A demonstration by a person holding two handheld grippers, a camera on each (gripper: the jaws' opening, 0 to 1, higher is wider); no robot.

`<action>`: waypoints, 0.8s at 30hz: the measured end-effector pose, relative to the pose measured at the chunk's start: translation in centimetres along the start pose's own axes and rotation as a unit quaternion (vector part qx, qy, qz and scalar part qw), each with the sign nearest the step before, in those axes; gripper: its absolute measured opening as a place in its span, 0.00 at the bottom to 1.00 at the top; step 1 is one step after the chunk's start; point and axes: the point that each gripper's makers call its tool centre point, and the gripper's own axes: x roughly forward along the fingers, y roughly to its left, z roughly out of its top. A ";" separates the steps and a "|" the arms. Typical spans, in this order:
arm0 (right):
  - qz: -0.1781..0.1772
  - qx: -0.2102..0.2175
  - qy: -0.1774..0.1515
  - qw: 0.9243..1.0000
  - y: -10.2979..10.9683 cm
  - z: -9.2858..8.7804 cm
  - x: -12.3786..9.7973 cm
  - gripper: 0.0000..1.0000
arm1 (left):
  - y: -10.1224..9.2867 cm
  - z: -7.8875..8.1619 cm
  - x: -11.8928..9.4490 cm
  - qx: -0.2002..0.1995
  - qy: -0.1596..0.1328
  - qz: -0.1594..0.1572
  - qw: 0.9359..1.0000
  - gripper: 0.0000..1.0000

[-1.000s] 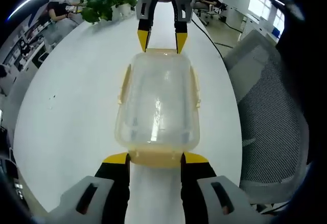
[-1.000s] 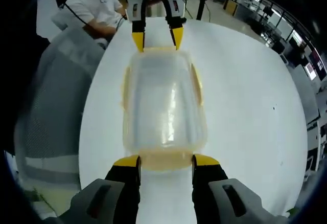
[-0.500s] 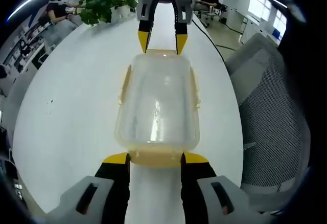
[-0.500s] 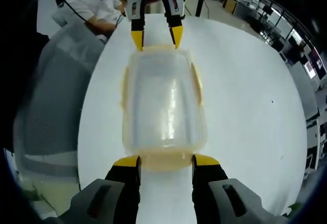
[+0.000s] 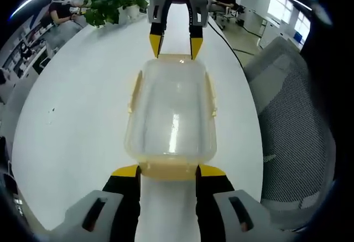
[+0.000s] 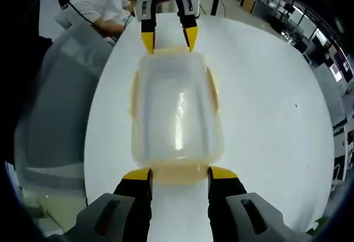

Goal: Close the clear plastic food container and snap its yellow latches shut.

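A clear plastic container (image 5: pixel 170 109) with its lid on lies lengthwise on a round white table (image 5: pixel 77 104). Yellow latches (image 5: pixel 133 91) run along its long sides, and another yellow latch (image 5: pixel 168 170) sits at its near end. My left gripper (image 5: pixel 168 171) is open, its yellow-tipped jaws flanking that near end. At the far end my right gripper (image 5: pixel 176 40) is open around the opposite end. In the right gripper view the same container (image 6: pixel 177 109) lies between my right gripper (image 6: pixel 180 174) below and the left gripper (image 6: pixel 168 37) above.
A potted plant (image 5: pixel 113 4) stands at the table's far side. A grey mesh chair (image 5: pixel 293 115) is close beside the table edge, seen also as the chair (image 6: pixel 61 87). A person in a white shirt (image 6: pixel 105 4) sits behind it. Bare table lies on the container's other side.
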 end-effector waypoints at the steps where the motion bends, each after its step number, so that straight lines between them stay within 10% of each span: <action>1: 0.001 0.000 0.000 1.000 0.0 0.0 0.0 0.38 | 0.0 0.0 0.0 0.000 0.000 -0.001 1.000 0.37; 24: -0.002 -0.013 0.001 1.000 0.0 -0.4 0.3 0.38 | -0.2 0.0 0.7 0.006 -0.005 -0.009 1.000 0.38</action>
